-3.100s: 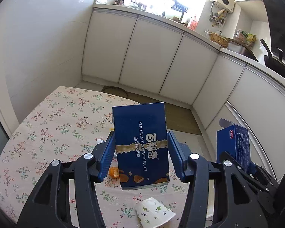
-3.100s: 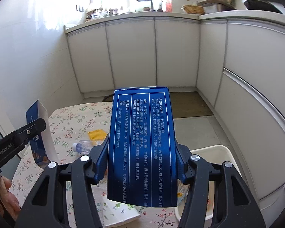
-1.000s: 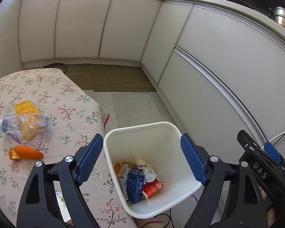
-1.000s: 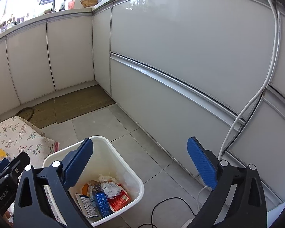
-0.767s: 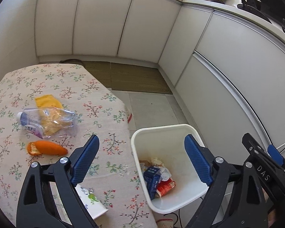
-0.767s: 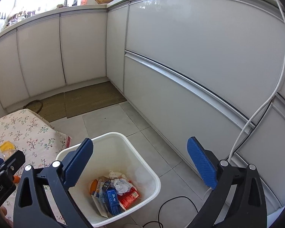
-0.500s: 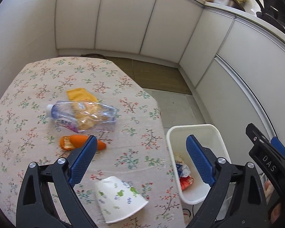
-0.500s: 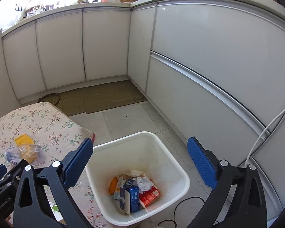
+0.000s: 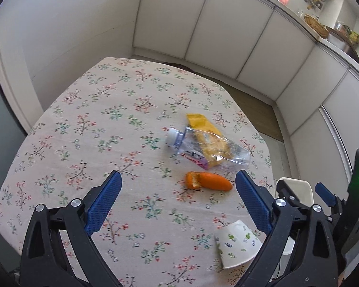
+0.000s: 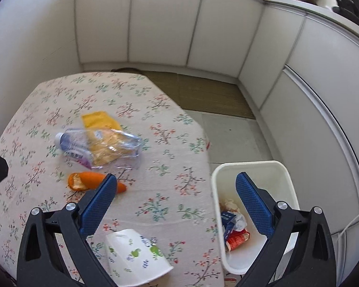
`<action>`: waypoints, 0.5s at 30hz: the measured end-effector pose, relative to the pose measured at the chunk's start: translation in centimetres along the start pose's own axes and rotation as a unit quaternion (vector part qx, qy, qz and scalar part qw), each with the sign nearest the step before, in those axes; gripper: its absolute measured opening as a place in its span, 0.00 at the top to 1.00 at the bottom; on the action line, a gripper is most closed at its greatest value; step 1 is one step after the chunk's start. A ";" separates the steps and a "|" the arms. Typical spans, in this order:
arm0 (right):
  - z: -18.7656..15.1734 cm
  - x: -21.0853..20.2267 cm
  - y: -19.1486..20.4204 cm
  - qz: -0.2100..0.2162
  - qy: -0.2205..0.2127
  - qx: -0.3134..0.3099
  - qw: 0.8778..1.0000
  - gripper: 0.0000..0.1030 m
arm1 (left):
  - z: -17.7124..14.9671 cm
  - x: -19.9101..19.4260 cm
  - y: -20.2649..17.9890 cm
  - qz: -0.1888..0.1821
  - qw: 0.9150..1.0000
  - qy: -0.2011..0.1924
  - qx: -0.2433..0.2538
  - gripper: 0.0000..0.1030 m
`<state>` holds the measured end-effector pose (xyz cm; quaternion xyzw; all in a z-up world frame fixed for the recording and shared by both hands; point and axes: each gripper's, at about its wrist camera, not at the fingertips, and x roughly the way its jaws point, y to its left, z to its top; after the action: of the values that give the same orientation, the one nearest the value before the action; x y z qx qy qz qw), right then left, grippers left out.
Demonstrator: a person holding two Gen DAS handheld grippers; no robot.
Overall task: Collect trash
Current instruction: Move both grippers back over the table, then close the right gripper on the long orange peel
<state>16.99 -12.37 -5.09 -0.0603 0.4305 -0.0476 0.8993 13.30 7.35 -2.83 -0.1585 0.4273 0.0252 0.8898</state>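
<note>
The left gripper (image 9: 177, 186) hangs over the desk (image 9: 88, 124) with its jaws spread wide and nothing between them. The desk wears a flowered cloth. On it, going rightward in the left wrist view, lie a clear crushed bottle (image 9: 203, 148) on its side, its white cap pointing left, with a yellow wrapper (image 9: 198, 122) under and behind it. Just in front of the bottle lies a piece of orange peel (image 9: 207, 181), and nearer the desk's front edge a paper cup (image 9: 235, 241) on its side. The right gripper (image 10: 174, 186) is also spread and empty, its left finger over the peel, its right finger over the bin (image 10: 282, 174). The white bin stands on the floor just beside the desk's right edge, holding a blue box (image 10: 228, 222), crumpled paper and a red wrapper (image 10: 237, 238).
</note>
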 end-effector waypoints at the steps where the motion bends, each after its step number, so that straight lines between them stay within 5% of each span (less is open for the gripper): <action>1: 0.1 0.5 1.3 0.012 0.010 -0.015 1.000 0.07 | 0.0 -0.2 0.8 0.001 1.000 0.000 -0.007 0.11; 13: -0.9 7.1 11.0 0.095 0.122 -0.204 0.967 0.07 | 1.1 -2.4 6.5 0.003 0.998 -0.006 -0.059 0.11; 15: -1.1 8.1 11.4 0.112 0.140 -0.217 0.959 0.15 | 1.1 -2.2 7.0 0.000 0.998 0.000 -0.065 0.11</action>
<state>21.54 -2.31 -13.73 -0.1982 0.5564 0.1401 0.7947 11.49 14.54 -2.36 -0.2155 0.4250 0.0532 0.8776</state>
